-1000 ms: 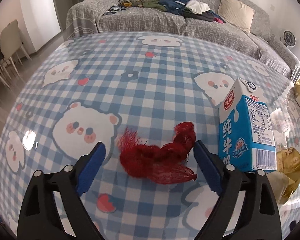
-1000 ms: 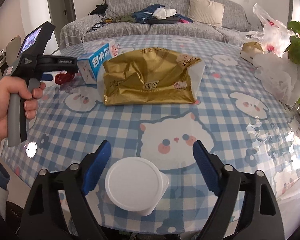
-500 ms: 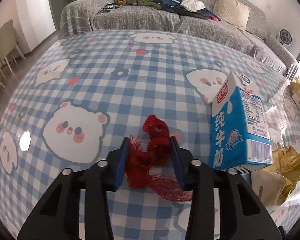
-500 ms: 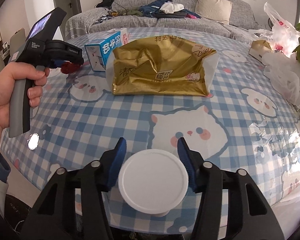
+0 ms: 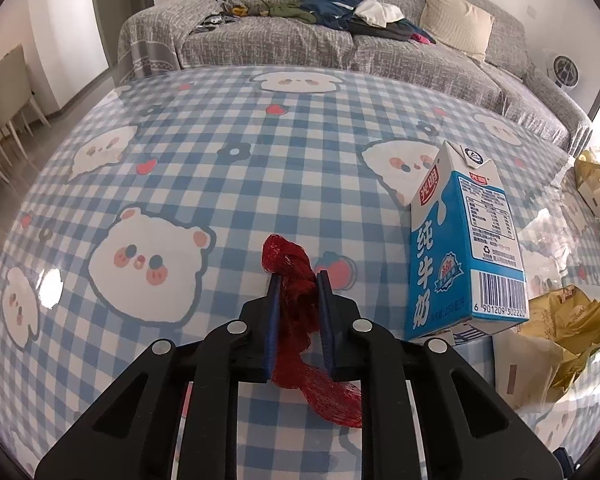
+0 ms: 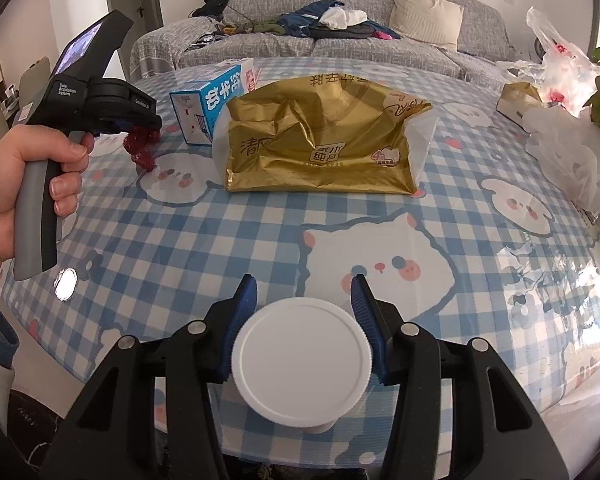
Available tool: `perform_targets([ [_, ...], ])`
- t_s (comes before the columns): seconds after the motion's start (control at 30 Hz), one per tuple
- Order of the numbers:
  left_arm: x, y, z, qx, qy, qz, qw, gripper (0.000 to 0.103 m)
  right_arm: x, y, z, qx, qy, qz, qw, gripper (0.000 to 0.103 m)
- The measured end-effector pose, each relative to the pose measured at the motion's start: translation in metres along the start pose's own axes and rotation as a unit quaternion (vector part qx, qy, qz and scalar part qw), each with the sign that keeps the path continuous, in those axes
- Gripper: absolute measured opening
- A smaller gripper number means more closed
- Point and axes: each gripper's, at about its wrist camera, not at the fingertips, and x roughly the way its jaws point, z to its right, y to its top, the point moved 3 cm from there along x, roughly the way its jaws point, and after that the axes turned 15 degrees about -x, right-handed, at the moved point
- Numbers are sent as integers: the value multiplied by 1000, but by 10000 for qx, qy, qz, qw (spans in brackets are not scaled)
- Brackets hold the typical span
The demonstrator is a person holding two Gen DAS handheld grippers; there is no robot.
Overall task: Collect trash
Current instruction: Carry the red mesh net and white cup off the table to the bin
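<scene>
Two views, one checked table [image 5: 204,168]. Left wrist: left gripper [image 5: 299,280], jaws just closed, clenched on red mesh [image 5: 296,292], whose tail trails on the cloth; milk carton [image 5: 466,248] upright just right. Right wrist: right gripper [image 6: 303,286] clamped on white tub [image 6: 302,360] at the near edge; gold bag [image 6: 324,140] beyond; carton lies by it; a hand [image 6: 4,184] holds the left gripper.
</scene>
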Motion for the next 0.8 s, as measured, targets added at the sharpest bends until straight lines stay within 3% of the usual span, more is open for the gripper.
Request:
perform_targets([
  [0.4,-24,-7,-6,16,-26,2,10000,13,-13,2,-2,4,-34,108,9999,47],
  [0.8,-74,-32,-10,140,-41,87,9999,13,-49,-2,-11,-49,-122,348,9993,47],
])
